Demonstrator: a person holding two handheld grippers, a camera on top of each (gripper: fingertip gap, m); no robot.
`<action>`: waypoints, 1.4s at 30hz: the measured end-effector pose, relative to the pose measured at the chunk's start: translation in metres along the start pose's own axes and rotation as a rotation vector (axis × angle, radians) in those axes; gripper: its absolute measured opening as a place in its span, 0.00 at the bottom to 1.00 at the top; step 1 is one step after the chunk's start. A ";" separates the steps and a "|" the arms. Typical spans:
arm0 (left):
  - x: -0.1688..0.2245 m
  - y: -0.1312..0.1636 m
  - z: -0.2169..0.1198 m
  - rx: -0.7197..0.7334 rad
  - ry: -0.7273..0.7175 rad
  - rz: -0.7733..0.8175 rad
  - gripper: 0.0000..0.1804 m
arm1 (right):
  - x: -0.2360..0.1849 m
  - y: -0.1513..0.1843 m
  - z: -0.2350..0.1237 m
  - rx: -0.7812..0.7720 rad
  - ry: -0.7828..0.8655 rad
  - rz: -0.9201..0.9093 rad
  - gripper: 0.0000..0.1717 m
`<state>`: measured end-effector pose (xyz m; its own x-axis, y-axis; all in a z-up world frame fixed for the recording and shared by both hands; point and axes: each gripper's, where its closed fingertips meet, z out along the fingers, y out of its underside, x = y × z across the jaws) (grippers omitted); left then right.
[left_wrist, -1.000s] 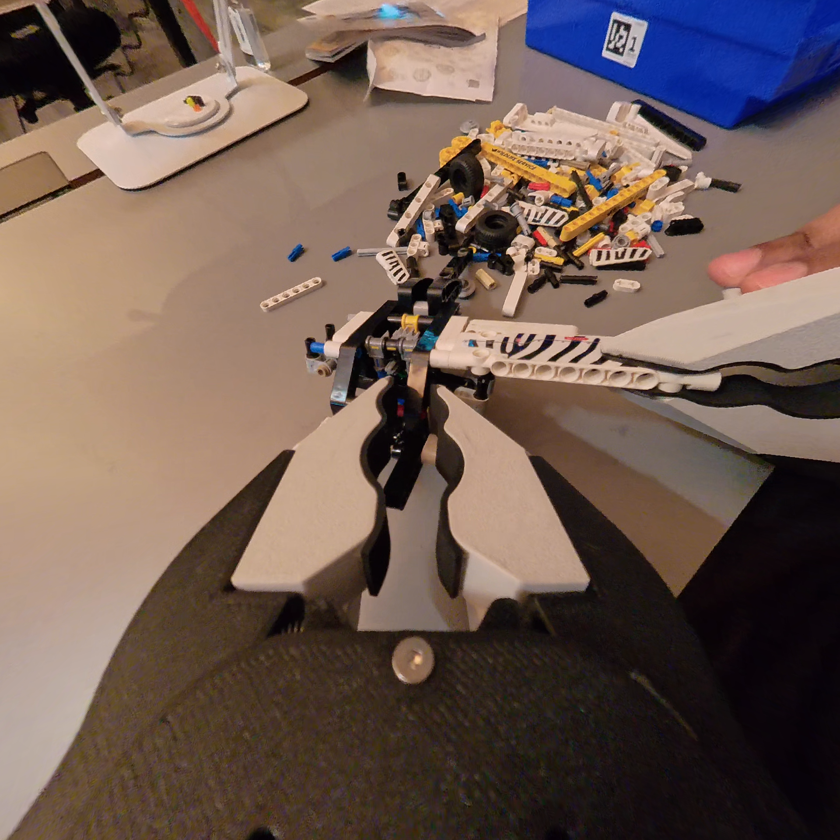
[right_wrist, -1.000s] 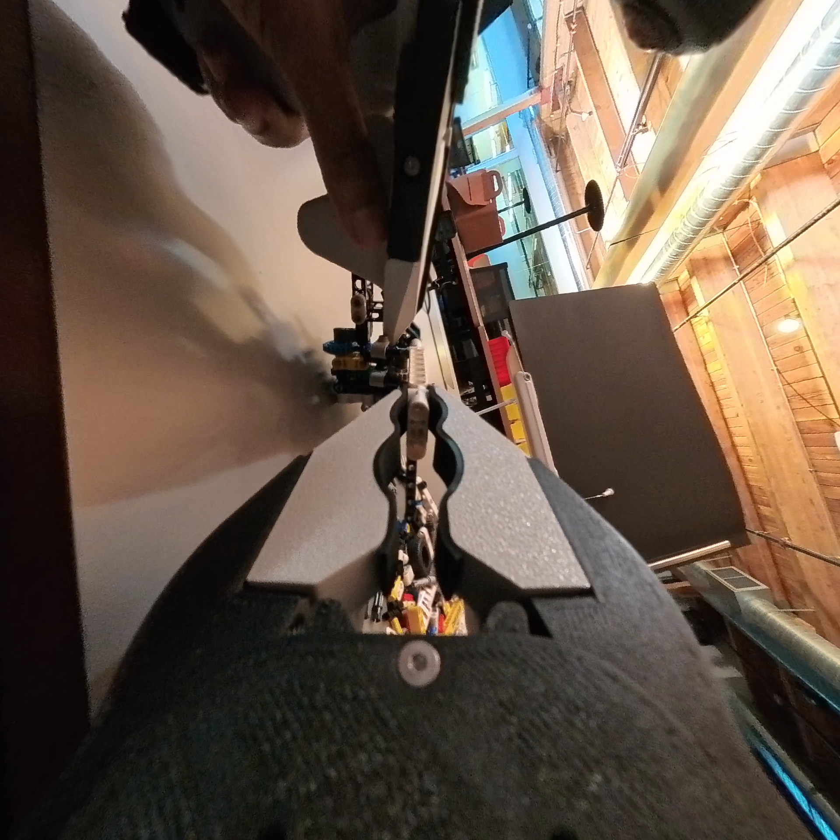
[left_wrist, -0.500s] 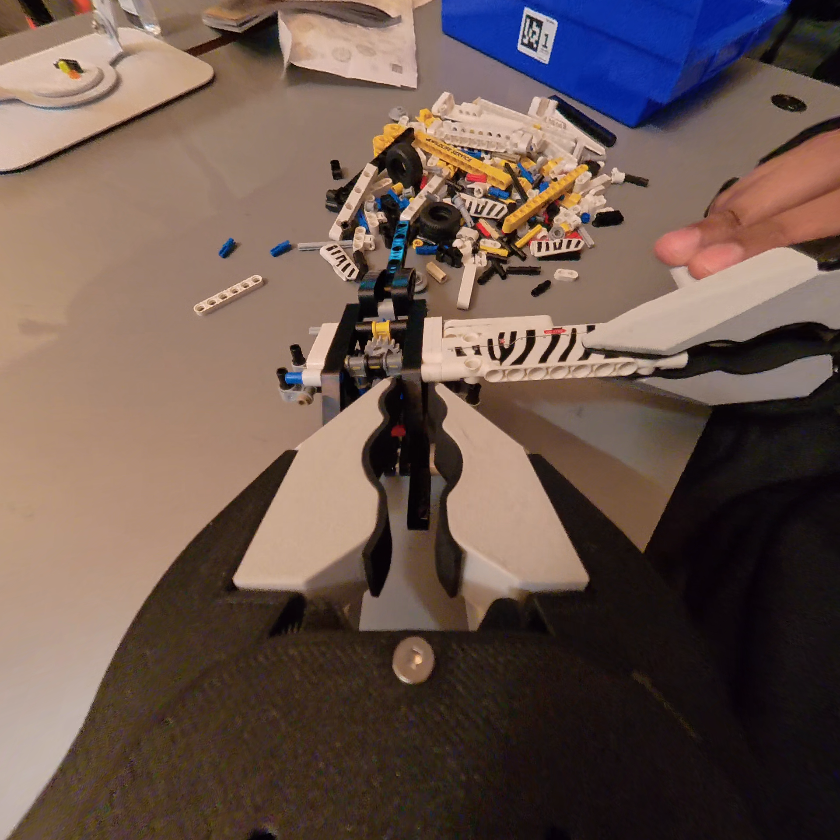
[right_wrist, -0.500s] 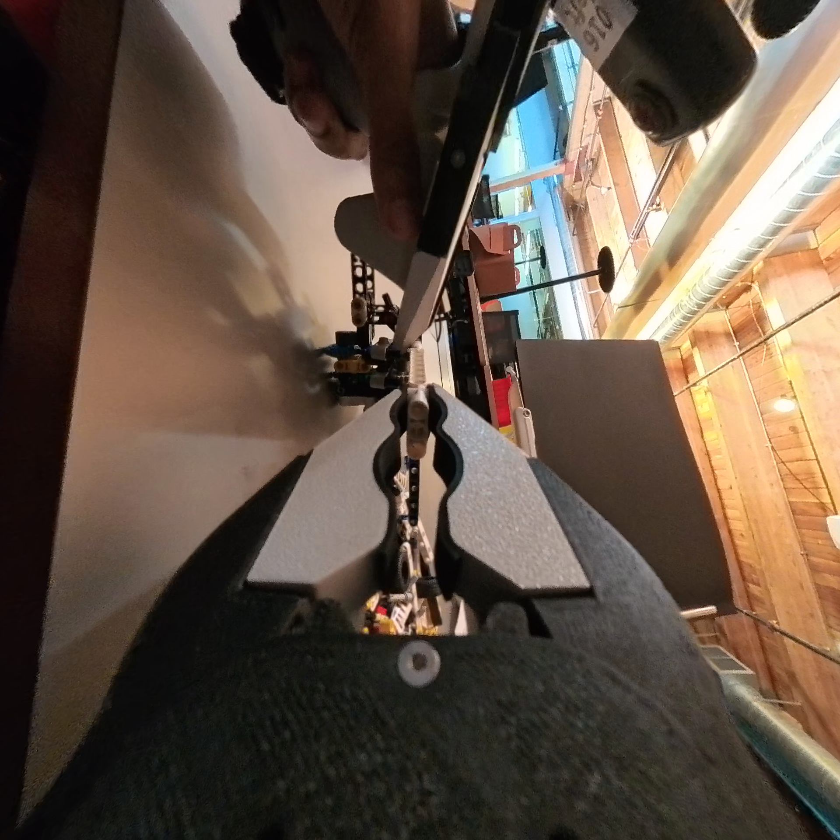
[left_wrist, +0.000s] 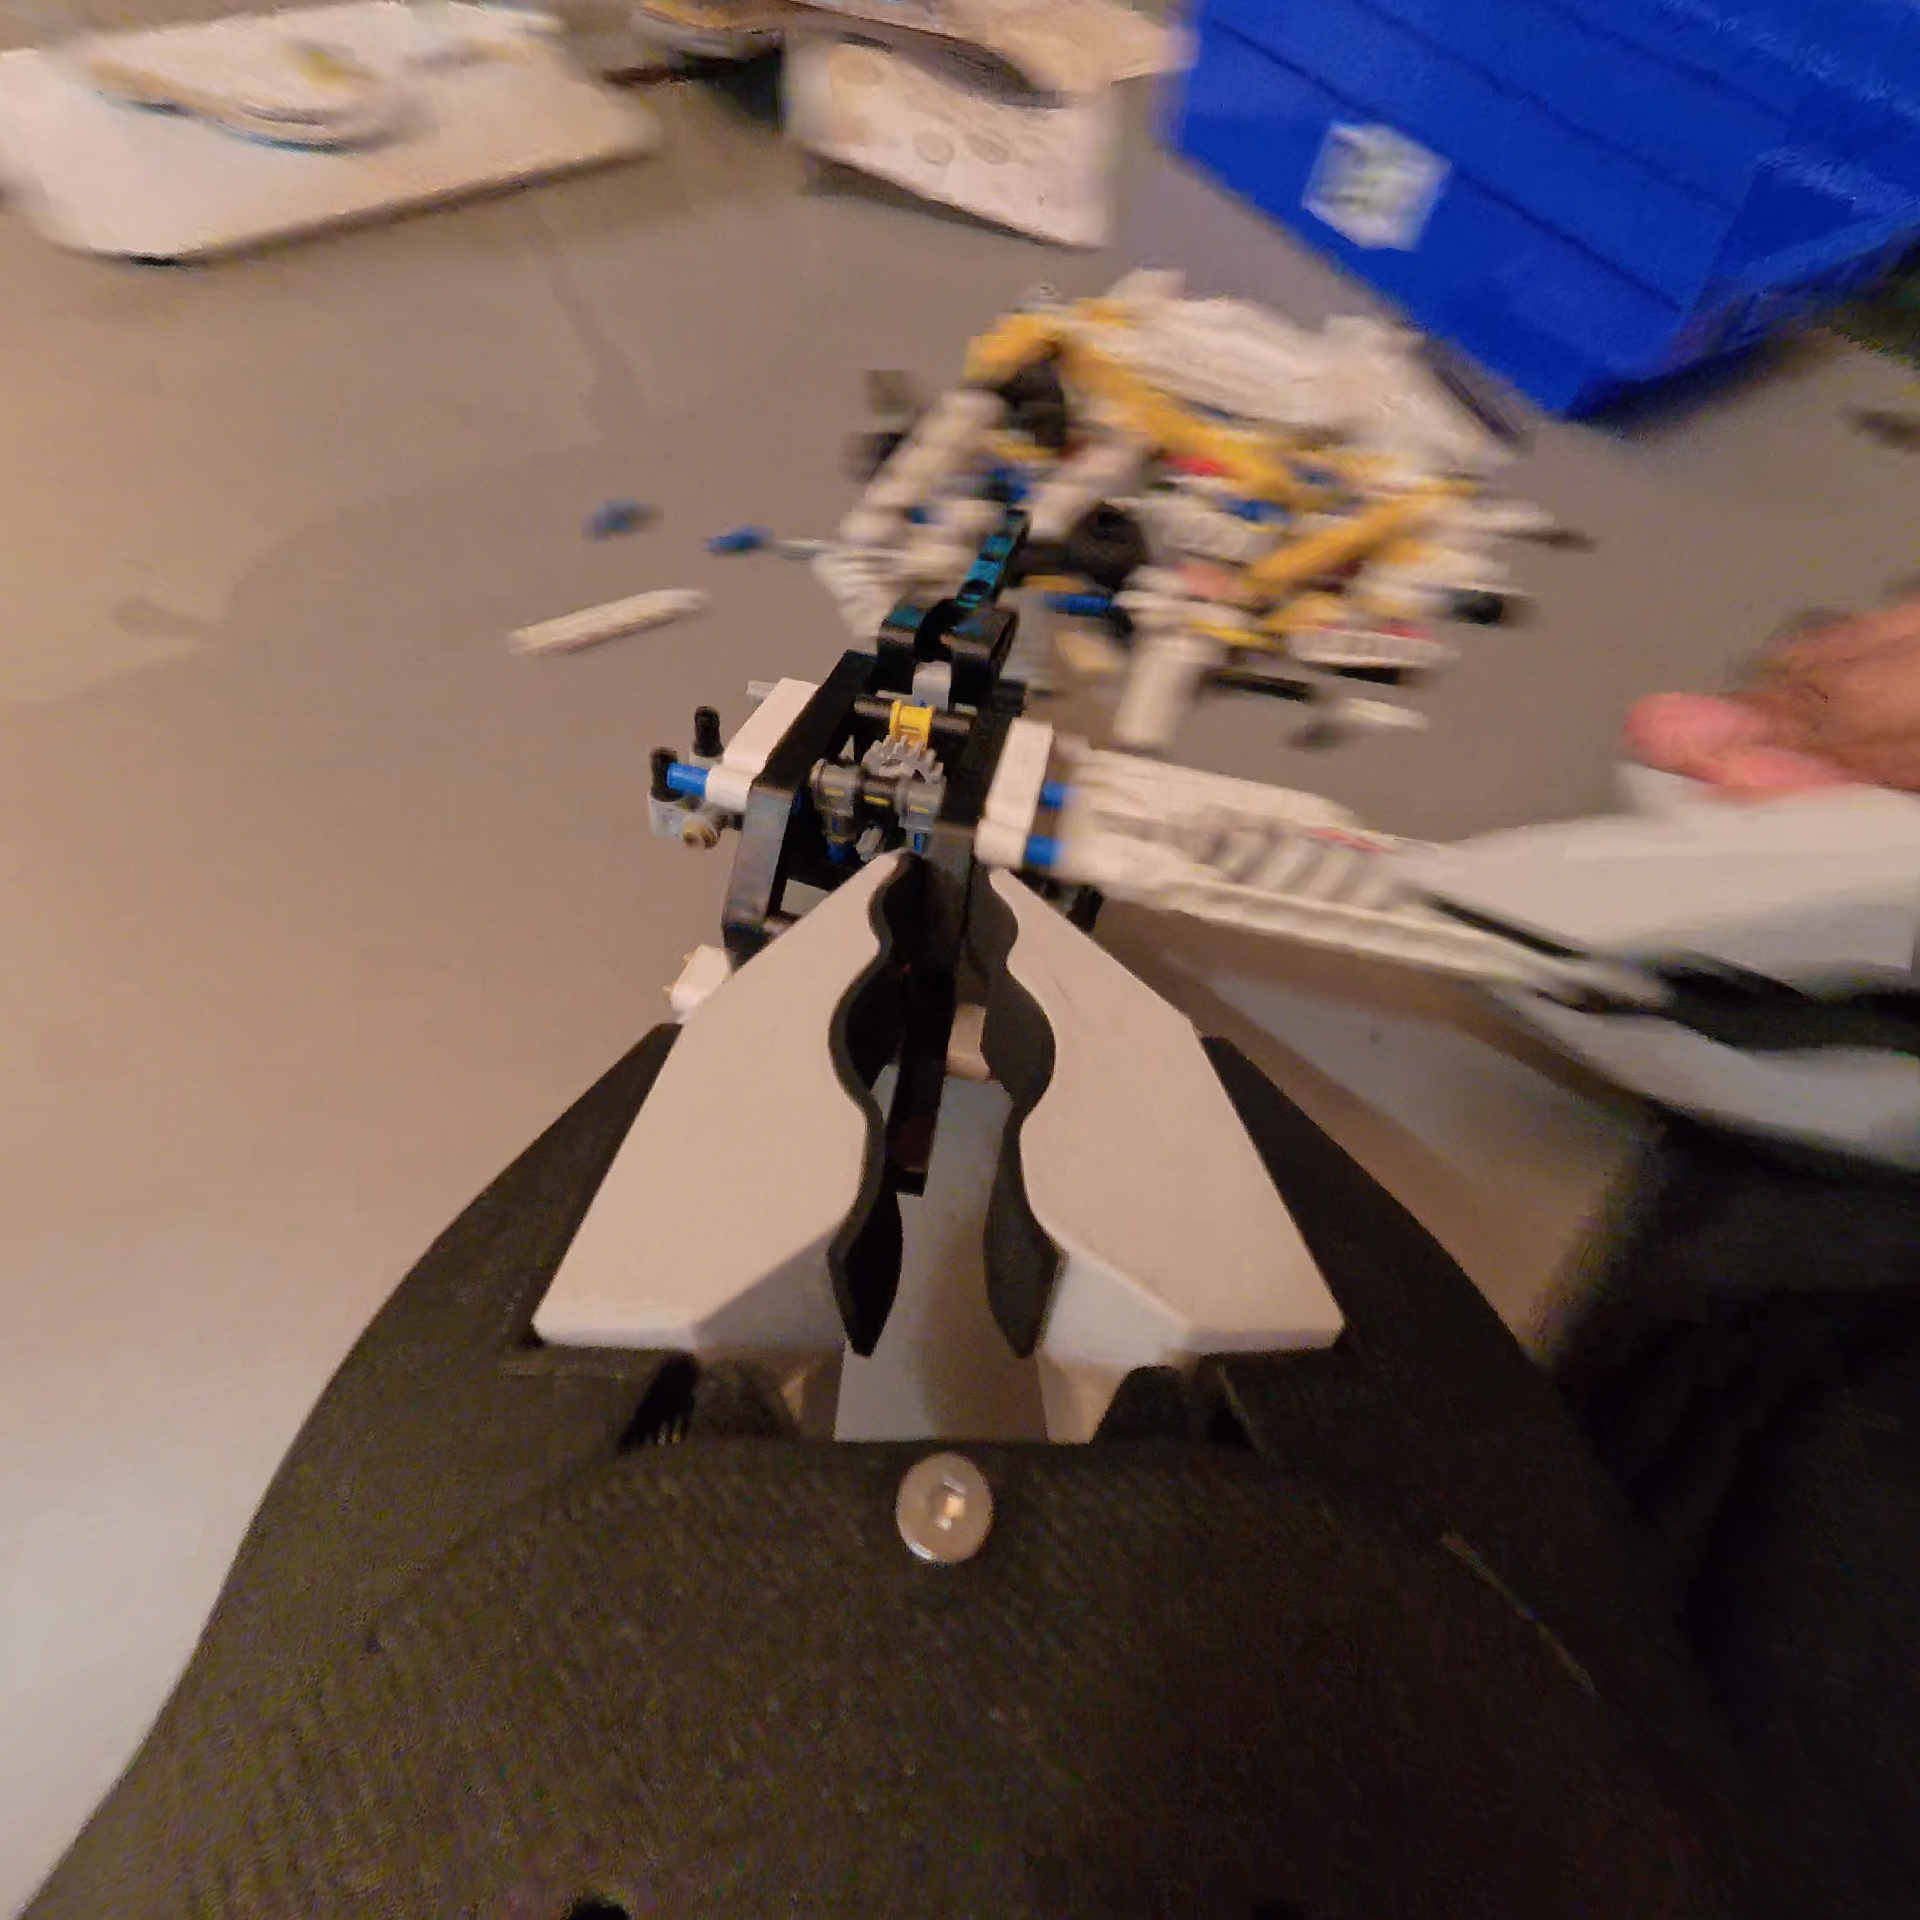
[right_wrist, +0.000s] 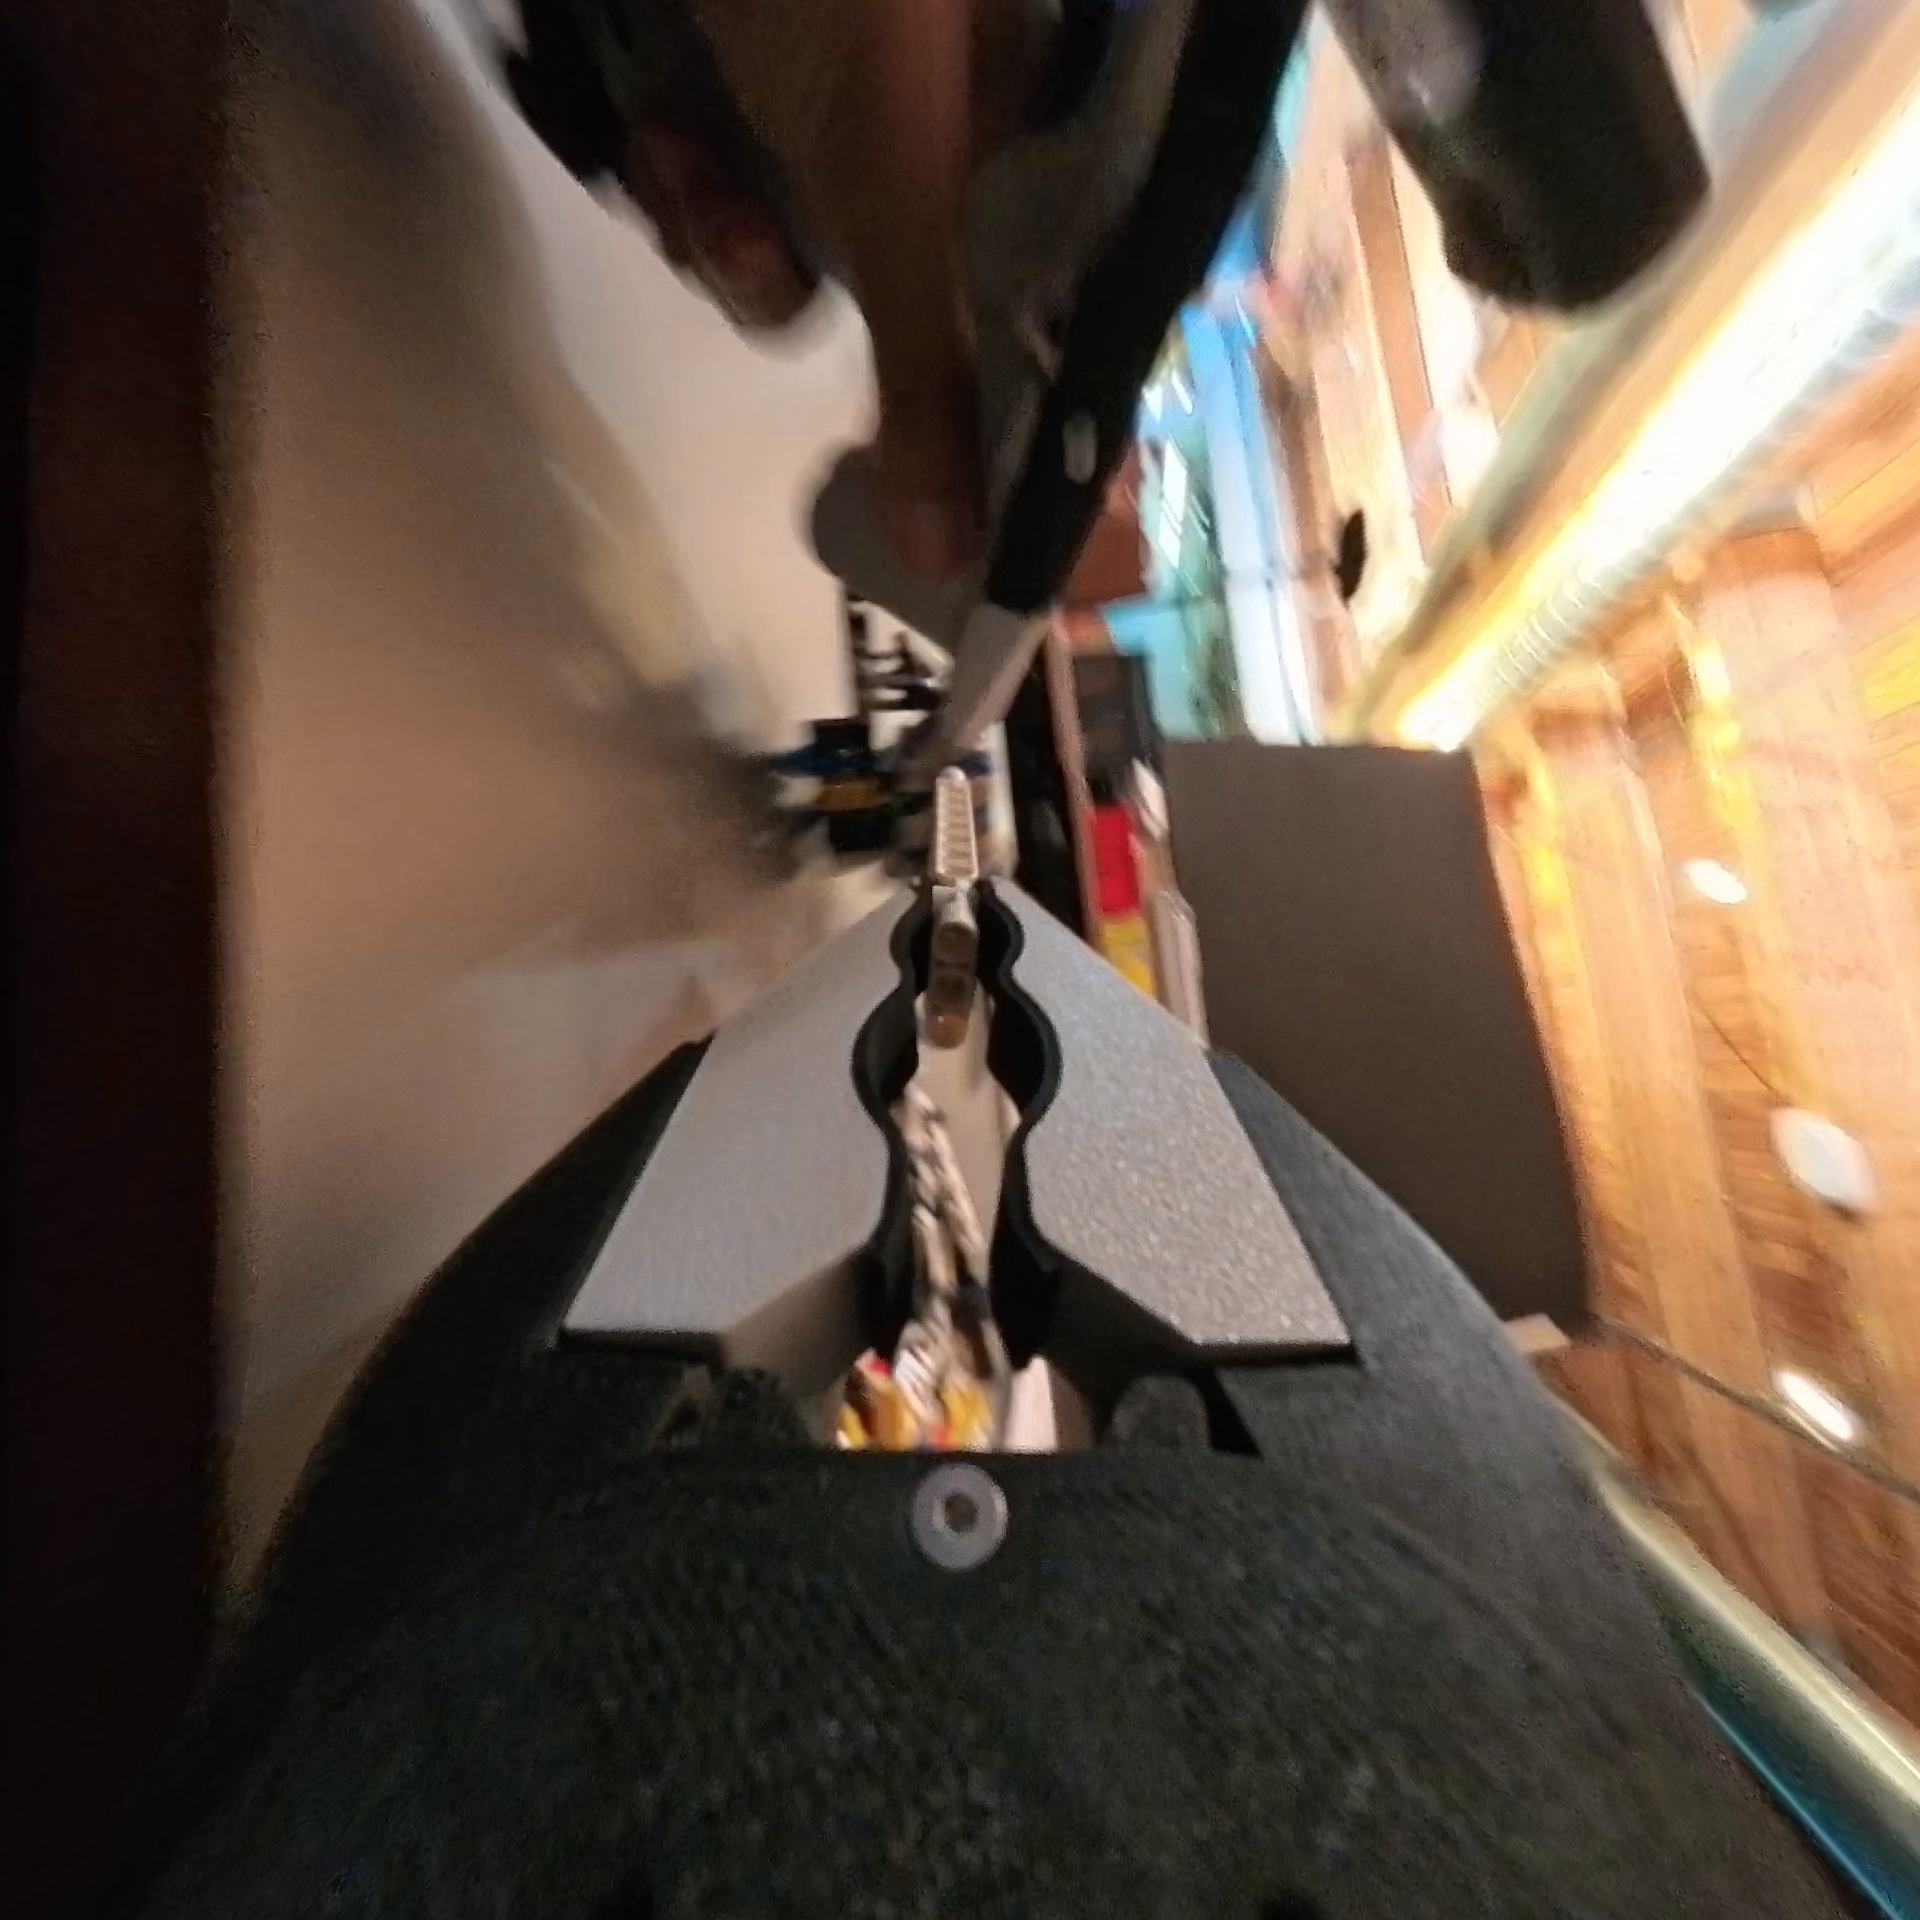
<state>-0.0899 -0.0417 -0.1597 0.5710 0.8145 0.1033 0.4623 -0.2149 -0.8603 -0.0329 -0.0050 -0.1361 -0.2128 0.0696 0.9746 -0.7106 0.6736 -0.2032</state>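
Both tongs (left_wrist: 940, 868) (right_wrist: 951, 899) clamp one brick model (left_wrist: 883, 779).

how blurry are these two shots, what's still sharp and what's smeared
Left wrist view: the black brick frame at the jaws is fairly sharp, while the parts pile, blue bin and right gripper are motion-smeared. Right wrist view: heavy blur throughout, the lit wooden wall streaked, only the white beam readable.
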 end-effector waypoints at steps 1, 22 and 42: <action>-0.051 -0.001 -0.010 0.022 -0.306 0.076 0.03 | -0.004 -0.012 -0.008 0.047 -0.017 0.047 0.03; -0.098 0.008 -0.025 -0.042 -0.374 0.165 0.04 | 0.056 0.033 -0.015 0.214 -0.086 1.434 0.03; -0.016 -0.054 -0.036 0.295 -0.176 0.125 0.20 | 0.081 0.068 -0.007 0.557 -0.198 2.106 0.02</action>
<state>-0.0995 -0.0631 -0.0968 0.4733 0.8775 -0.0775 0.1662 -0.1753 -0.9704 -0.0935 0.0511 -0.0705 -0.7403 0.1322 -0.6592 0.5294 -0.4896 -0.6928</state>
